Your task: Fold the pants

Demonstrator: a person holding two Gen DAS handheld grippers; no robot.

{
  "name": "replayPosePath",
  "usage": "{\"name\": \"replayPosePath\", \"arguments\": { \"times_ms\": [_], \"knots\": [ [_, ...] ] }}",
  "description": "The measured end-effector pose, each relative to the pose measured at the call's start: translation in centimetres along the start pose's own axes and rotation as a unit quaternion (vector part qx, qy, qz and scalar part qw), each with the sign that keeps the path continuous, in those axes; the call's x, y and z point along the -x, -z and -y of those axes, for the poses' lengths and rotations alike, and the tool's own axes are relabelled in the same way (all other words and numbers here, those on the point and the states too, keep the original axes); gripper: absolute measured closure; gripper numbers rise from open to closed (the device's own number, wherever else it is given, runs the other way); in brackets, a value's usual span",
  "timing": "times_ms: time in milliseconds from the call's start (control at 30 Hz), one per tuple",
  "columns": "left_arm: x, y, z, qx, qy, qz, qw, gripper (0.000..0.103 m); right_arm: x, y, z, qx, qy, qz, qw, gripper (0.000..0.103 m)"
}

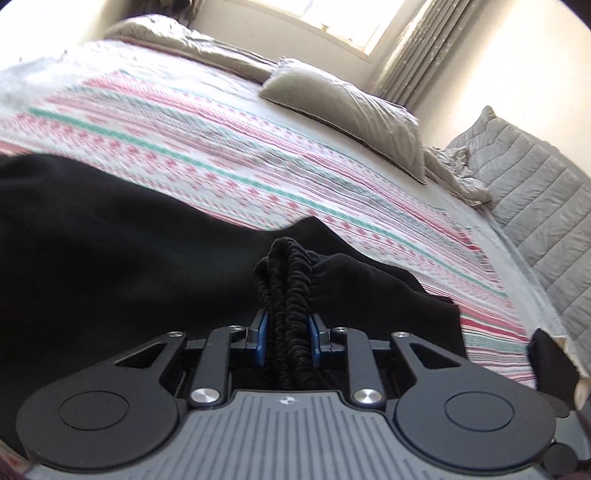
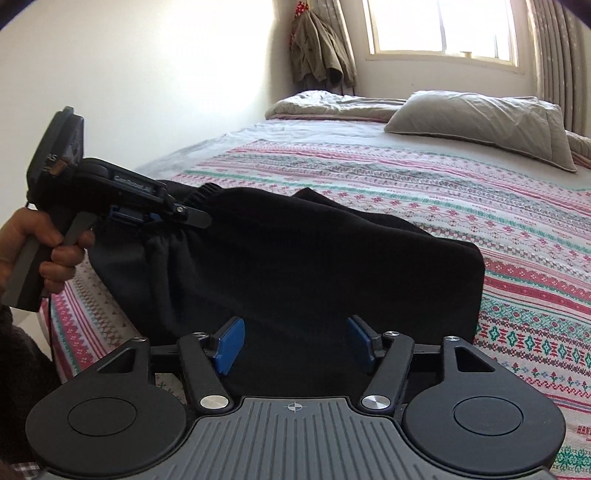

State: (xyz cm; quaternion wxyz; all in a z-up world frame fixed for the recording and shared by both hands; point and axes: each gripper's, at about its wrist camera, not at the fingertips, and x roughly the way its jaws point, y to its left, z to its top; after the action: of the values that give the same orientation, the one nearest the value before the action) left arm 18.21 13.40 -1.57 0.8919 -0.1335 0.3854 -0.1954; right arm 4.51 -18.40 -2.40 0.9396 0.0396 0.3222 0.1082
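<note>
Right wrist view: left gripper [image 2: 173, 218] jaws clamp the black fabric pants [image 2: 314, 258] at their gathered waistband; right gripper [image 2: 293, 345] jaws gape empty just before the near hem.

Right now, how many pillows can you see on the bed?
1: a grey pillow lies at the far end of the bed, below the window. Others may be hidden under the crumpled bedding beside it.

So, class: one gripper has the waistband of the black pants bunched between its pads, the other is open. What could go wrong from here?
1. The left gripper pinches only a bunched bit of the waistband; a tug could pull it free.
2. The right gripper is open over the pants, so one side hangs unsupported and the fold may skew.
</note>
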Motion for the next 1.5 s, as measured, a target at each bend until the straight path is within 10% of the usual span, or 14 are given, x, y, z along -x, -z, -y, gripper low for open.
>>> {"name": "replayPosePath", "arguments": {
  "times_ms": [733, 1100, 1500],
  "knots": [
    [2.2, -0.3, -6.5, 0.022, -0.104, 0.034, 0.9938, 0.071, -3.3, -0.1, -2.3, 0.031, 0.021, -0.030, 0.999, 0.033],
    [6.7, 0.7, -4.9, 0.002, -0.104, 0.120, 0.9873, 0.011, -2.1, -0.1, -2.0, 0.027, 0.039, -0.034, 0.998, 0.025],
    [4.6, 5.3, 3.4, -0.110, 0.006, 0.089, 0.9900, 0.000, 1.0, 1.0, 3.0, -0.142, 0.022, -0.059, 0.988, 0.020]
  ]
}}
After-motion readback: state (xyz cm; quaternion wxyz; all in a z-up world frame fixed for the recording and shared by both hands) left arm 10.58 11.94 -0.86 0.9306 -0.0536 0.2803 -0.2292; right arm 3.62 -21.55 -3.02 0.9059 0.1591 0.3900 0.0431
